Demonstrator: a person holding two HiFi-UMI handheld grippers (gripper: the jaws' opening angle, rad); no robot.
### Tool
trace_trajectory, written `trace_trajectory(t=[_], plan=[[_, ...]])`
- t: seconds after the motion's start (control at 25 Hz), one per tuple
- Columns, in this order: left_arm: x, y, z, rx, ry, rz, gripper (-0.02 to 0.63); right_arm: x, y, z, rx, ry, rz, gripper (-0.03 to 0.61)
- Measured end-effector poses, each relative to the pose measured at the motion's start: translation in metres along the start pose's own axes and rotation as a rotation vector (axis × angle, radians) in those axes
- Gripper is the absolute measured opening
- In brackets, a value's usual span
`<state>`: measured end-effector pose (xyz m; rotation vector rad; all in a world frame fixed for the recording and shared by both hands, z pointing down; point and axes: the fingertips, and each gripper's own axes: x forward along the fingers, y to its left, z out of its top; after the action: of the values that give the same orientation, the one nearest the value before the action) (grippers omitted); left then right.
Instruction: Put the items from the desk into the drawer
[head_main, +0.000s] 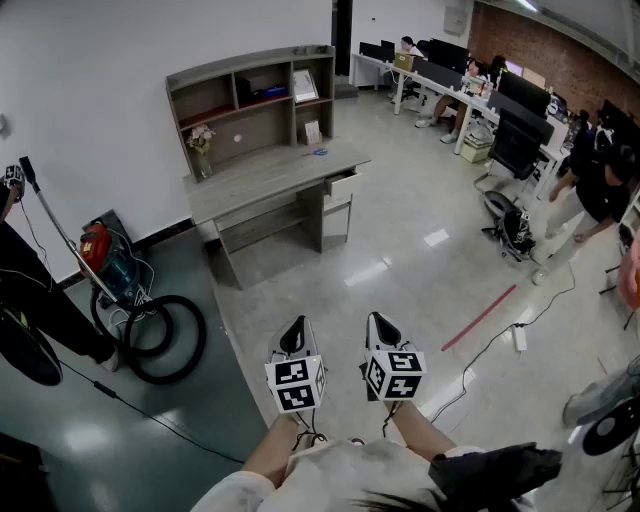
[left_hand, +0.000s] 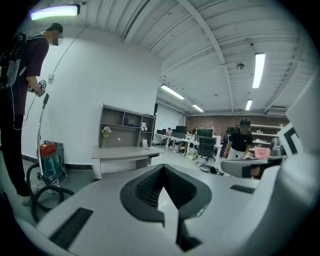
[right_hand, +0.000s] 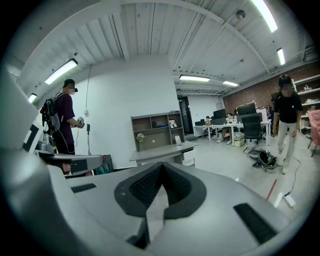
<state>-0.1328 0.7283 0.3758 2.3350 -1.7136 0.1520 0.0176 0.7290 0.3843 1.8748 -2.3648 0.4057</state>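
Left gripper (head_main: 296, 325) & right gripper (head_main: 378, 322) are both pressed shut w/ nothing in them, well short of the desk (head_main: 270, 175). Blue item (head_main: 317, 152) sits on the desk, drawer (head_main: 342, 185) is ajar at its right end. Risk imo: we reach in w/ jaws closed and knock the item off.

Small blue item (head_main: 317, 152) on grey desk (head_main: 262, 180), drawer (head_main: 342, 186) ajar

grey wood-grain desk with shelves (head_main: 262, 178): matt | pale grey floor (head_main: 420, 215): smooth, glossy | left gripper (left_hand: 162, 168), right gripper (right_hand: 161, 165): matt light-grey plastic, black ribbed pads (left_hand: 148, 187)
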Motion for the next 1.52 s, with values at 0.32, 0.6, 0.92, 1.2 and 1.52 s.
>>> trace_trajectory(t=[0.32,0.6,0.92,1.2,1.52], plan=[[0.006,0.006,-0.008,0.003,0.028,-0.017,-0.003,0.005,0.013,-0.003,-0.02,0.009,0.006,-0.002],[0.004,0.014,-0.008,0.018,0.027,-0.034,-0.003,0.008,0.022,-0.008,0.013,0.011,0.001,-0.002],[0.01,0.022,-0.013,0.049,0.039,-0.059,-0.003,0.012,0.017,-0.018,0.026,0.039,-0.044,-0.002],[0.037,0.018,-0.023,0.053,0.068,-0.073,-0.003,0.027,-0.004,-0.032,0.043,0.077,-0.061,-0.002],[0.102,0.01,-0.014,0.092,0.072,-0.087,-0.003,0.084,-0.037,-0.022,0.067,0.08,-0.034,-0.002]])
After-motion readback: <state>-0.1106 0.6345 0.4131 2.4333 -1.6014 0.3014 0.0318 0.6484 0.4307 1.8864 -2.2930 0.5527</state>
